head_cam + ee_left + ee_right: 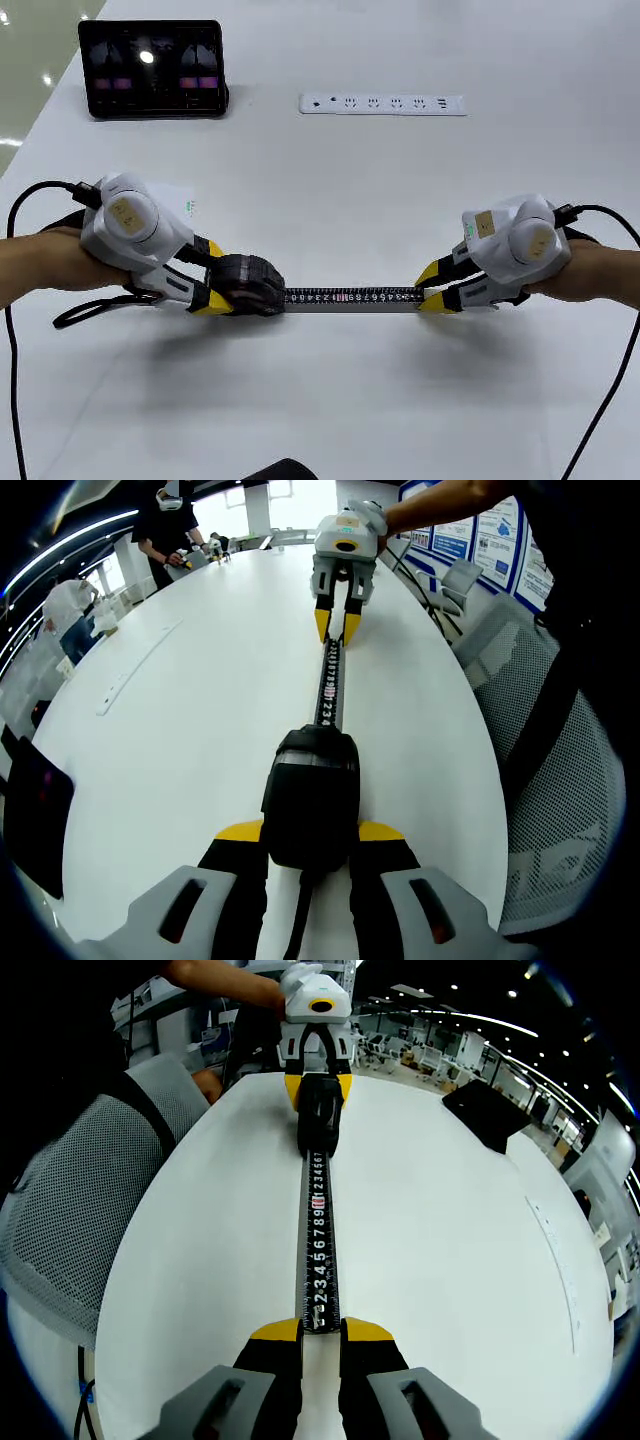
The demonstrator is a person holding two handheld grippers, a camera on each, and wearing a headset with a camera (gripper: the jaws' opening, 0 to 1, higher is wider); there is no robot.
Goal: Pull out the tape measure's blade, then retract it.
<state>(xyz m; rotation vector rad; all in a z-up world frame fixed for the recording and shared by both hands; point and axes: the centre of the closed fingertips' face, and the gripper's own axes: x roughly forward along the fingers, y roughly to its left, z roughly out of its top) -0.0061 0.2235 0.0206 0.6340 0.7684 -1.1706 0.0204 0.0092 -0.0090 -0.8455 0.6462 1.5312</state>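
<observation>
Jaws of the left hand-held gripper (310, 832) are clamped on the black tape measure (310, 785), 1 yellow tip at each side of its case. Facing it, the right hand-held gripper (321, 1332) has its 2 tips pinched together on the free end of the blade (318, 1240). The blade runs straight between the 2 grippers, drawn out over the white surface (330, 190) with its numbers facing up. A black cable (12, 330) trails from each gripper toward the near edge. Well beyond them on the surface, a dark tablet (153, 68) stands at the left, and a white power strip (382, 103) lies apart to its right.
</observation>
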